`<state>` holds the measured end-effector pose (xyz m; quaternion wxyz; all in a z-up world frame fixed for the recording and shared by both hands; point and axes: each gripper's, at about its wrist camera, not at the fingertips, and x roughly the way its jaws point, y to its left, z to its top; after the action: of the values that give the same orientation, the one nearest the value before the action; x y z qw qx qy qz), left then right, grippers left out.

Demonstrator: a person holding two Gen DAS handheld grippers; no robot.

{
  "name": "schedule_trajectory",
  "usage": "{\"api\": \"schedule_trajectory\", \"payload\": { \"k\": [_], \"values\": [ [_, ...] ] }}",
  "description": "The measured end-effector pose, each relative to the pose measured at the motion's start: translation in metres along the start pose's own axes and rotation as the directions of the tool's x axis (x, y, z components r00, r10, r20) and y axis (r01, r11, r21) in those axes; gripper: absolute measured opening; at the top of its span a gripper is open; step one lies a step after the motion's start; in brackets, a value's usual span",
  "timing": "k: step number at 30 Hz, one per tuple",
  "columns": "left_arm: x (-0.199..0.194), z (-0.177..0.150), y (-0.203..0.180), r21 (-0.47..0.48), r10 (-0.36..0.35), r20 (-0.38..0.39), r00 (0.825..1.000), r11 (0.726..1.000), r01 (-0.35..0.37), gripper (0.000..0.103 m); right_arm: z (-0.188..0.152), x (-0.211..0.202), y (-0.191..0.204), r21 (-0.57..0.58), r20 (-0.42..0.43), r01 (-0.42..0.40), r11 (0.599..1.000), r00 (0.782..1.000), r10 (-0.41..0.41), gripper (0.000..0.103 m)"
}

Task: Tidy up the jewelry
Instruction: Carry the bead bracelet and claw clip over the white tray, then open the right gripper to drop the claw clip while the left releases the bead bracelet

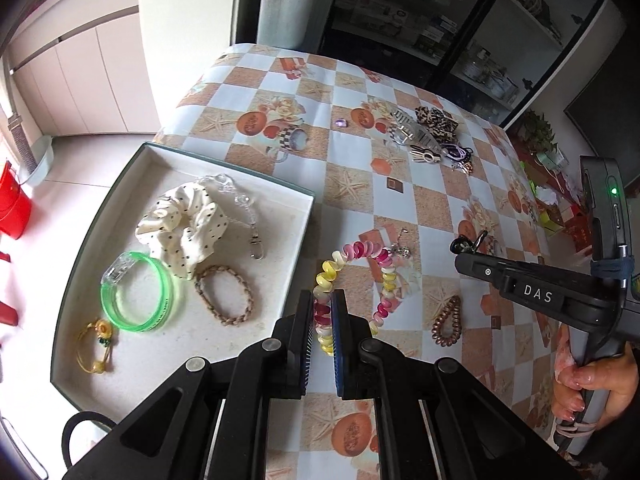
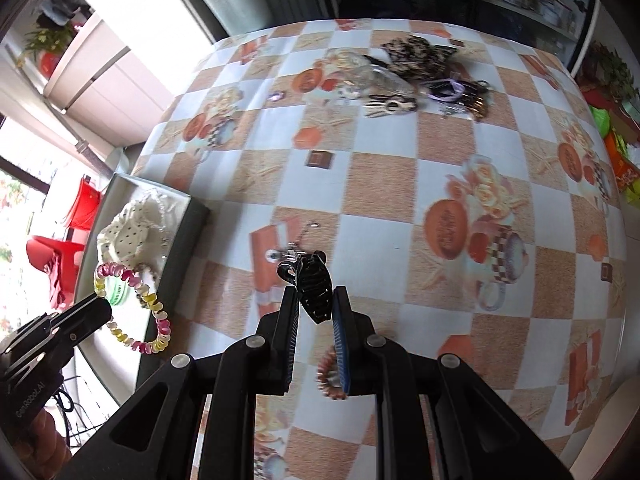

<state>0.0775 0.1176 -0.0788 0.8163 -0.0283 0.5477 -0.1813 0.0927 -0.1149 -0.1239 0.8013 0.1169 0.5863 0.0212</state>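
Observation:
My left gripper (image 1: 322, 308) is shut on a pink, yellow and white spiral bracelet (image 1: 352, 256), held above the table right of the white tray (image 1: 180, 344). The bracelet also shows in the right wrist view (image 2: 136, 280), hanging from the left gripper (image 2: 102, 312). My right gripper (image 2: 316, 300) is shut on a black claw hair clip (image 2: 314, 288), lifted above the table; it shows in the left wrist view (image 1: 464, 248) too. The tray holds a dotted white scrunchie (image 1: 184, 224), a green bangle (image 1: 140, 296), a braided bracelet (image 1: 224, 300), a yellow bracelet (image 1: 96, 344) and a clear chain (image 1: 240, 200).
A brown spiral hair tie (image 1: 448, 322) lies on the checked tablecloth (image 1: 352, 184) and shows under my right gripper (image 2: 328, 372). A small silver charm (image 2: 298, 248) lies ahead of the clip. A pile of hair clips and ties (image 1: 428, 136) sits at the far side.

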Motion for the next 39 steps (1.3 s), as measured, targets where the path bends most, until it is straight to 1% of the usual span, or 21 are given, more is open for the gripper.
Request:
{"api": "schedule_trajectory", "payload": {
  "k": [6, 14, 19, 23, 26, 30, 35, 39],
  "values": [
    [-0.016, -0.014, 0.044, -0.072, 0.044, 0.006, 0.999, 0.996, -0.043, 0.012, 0.007, 0.009, 0.048, -0.076, -0.015, -0.039, 0.996, 0.999, 0.038, 0.018],
    [-0.027, -0.035, 0.098, -0.167, 0.103, -0.003, 0.995, 0.981, -0.102, 0.012, 0.008, 0.027, 0.115, -0.187, -0.061, -0.104, 0.977, 0.994, 0.094, 0.018],
    [-0.025, -0.050, 0.123, -0.205, 0.125, -0.035, 0.991, 0.970, -0.130, 0.012, 0.001, 0.043, 0.156, -0.255, -0.114, -0.147, 0.956, 0.986, 0.121, 0.018],
    [-0.016, -0.064, 0.135, -0.224, 0.126, -0.077, 0.989, 0.964, -0.140, 0.012, -0.008, 0.058, 0.181, -0.283, -0.168, -0.185, 0.941, 0.976, 0.142, 0.018],
    [-0.006, -0.073, 0.142, -0.230, 0.128, -0.105, 0.986, 0.962, -0.150, 0.012, -0.015, 0.069, 0.194, -0.300, -0.204, -0.205, 0.932, 0.968, 0.147, 0.018],
    [0.005, -0.077, 0.149, -0.233, 0.156, -0.133, 0.979, 0.955, -0.184, 0.012, -0.022, 0.086, 0.207, -0.304, -0.255, -0.222, 0.926, 0.956, 0.145, 0.018],
    [0.016, -0.079, 0.160, -0.252, 0.190, -0.157, 0.969, 0.941, -0.225, 0.012, -0.024, 0.105, 0.218, -0.313, -0.282, -0.214, 0.925, 0.951, 0.124, 0.018],
    [0.023, -0.077, 0.160, -0.242, 0.208, -0.172, 0.963, 0.938, -0.246, 0.012, -0.025, 0.118, 0.224, -0.320, -0.297, -0.201, 0.926, 0.949, 0.103, 0.018]
  ]
}}
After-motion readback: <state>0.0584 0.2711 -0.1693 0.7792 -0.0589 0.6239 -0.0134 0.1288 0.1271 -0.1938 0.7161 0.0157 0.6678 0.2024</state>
